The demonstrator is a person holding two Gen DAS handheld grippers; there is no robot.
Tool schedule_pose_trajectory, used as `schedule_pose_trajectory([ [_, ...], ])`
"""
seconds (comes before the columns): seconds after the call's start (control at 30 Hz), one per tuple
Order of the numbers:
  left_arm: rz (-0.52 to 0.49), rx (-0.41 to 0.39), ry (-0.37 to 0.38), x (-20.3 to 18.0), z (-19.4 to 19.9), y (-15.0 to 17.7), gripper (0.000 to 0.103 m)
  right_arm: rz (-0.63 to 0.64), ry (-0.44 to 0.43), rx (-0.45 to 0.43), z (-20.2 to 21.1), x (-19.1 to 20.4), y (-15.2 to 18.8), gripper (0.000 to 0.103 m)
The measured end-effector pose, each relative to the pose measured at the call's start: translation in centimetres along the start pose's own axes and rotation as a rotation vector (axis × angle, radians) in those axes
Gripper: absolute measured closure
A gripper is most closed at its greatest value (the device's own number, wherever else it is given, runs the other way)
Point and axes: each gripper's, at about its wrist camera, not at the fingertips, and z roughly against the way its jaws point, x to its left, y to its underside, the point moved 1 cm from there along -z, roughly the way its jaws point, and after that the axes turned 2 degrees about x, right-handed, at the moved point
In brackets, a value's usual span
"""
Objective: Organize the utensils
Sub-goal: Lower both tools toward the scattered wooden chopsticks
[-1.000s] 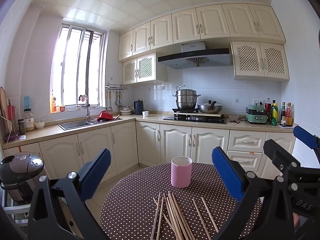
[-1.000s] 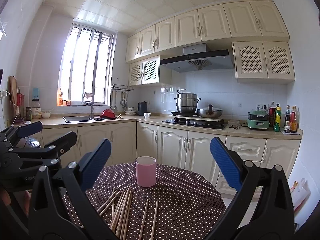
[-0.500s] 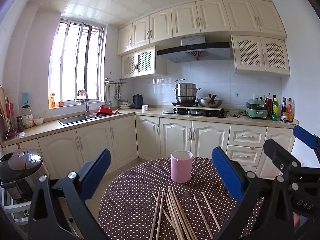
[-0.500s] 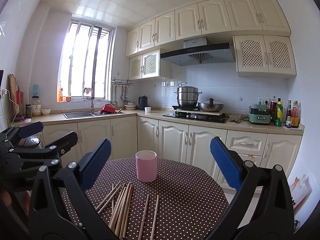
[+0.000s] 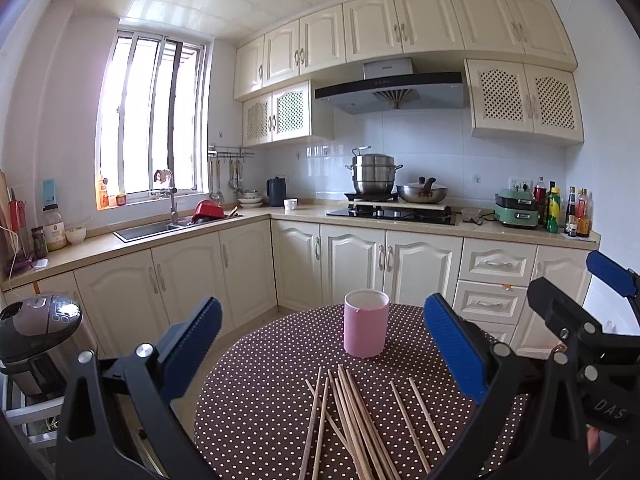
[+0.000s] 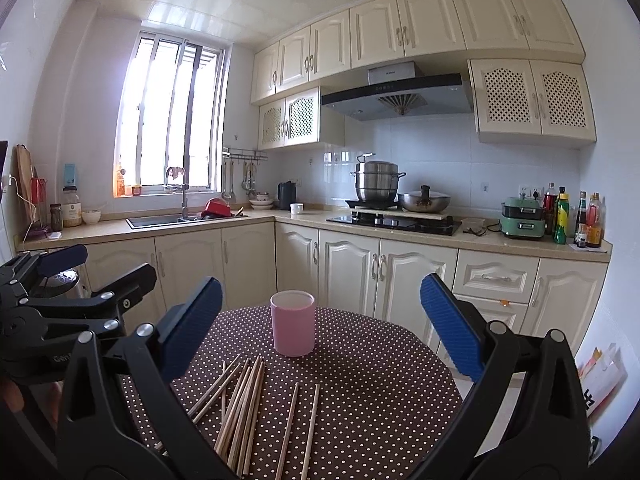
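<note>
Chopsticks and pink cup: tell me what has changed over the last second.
Nothing was taken hold of or let go. Both views tipped slightly downward, so more of the table shows. The chopsticks lie loose in front of the upright pink cup as before; the left gripper and right gripper stay open.

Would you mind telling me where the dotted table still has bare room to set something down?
Free: the table right of the pink cup, out to the rim, and beyond the two stray chopsticks. Crowded: the chopstick pile near-left.

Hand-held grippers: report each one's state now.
Left hand-held gripper: open, holding nothing.
Right hand-held gripper: open, holding nothing.
</note>
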Motion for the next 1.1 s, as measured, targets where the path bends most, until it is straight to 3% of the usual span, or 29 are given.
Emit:
schedule_pose_trajectory([
  [0.5, -0.002, 0.140, 0.009, 0.7, -5.5, 2.6, 0.004, -0.031, -0.034, 0.140, -4.7, -0.2, 2.4, 0.006],
  [0.7, 0.008, 0.308, 0.026, 2.3, -10.2, 5.3, 0.004, -0.036, -0.038, 0.301, -8.4, -0.4, 5.0, 0.006],
  [0.93, 0.025, 0.541, 0.027, 5.3, -16.3, 10.9, 0.004, -0.051, -0.031, 0.478, -12.7, -0.9, 9.5, 0.006],
  [1.1, 0.053, 0.633, 0.044, 6.6, -18.9, 13.7, 0.004, -0.065, -0.064, 0.565, -14.7, -1.0, 11.9, 0.007],
])
